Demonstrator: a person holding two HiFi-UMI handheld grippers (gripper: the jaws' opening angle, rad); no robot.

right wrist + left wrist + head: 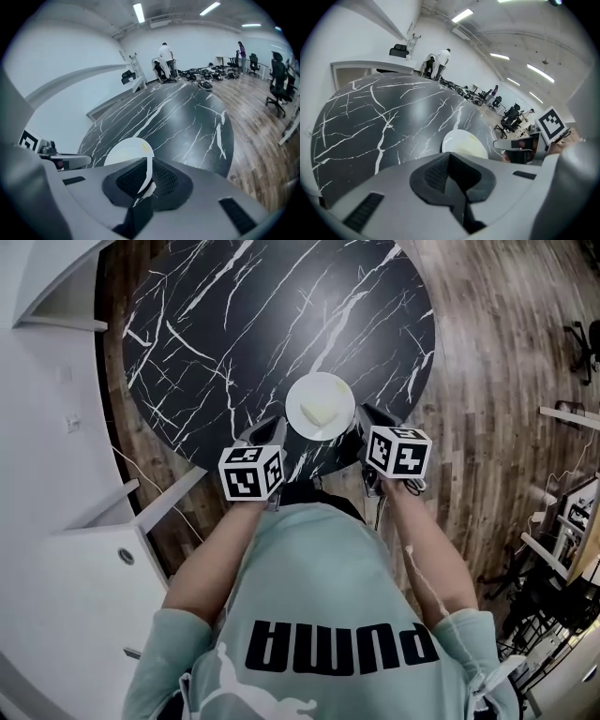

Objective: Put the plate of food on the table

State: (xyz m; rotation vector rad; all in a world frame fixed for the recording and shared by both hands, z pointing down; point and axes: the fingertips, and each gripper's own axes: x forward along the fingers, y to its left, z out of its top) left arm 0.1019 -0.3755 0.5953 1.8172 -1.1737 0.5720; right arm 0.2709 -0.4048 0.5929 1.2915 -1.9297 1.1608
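Left hand-held gripper (450, 157): jaws fully together, nothing between the pads. In the head view it sits just off the lower-left rim of the round white plate (321, 406), no contact visible.

Right hand-held gripper (150, 159): jaws nearly together, with a thin slit left between them. White of the plate and some veined black surface show through the slit, and nothing looks clamped. It is just beside the plate's right rim, and both grippers point down at a slant.

The plate lies flat on the round black worktop with white marble veins (244, 324), close to the edge nearest the person and between the two grippers. A pale yellow piece of food (319, 413) sits about mid-plate; what it is can't be made out.

The person's bare forearms and mint-green shirt (328, 606) fill the bottom of the head view. Dark wood plank floor (497, 381) surrounds the worktop, and a white cabinet (84, 587) stands on the person's left. In the right gripper view there are people (164, 54) by the far wall and office chairs (276, 84) on the right.
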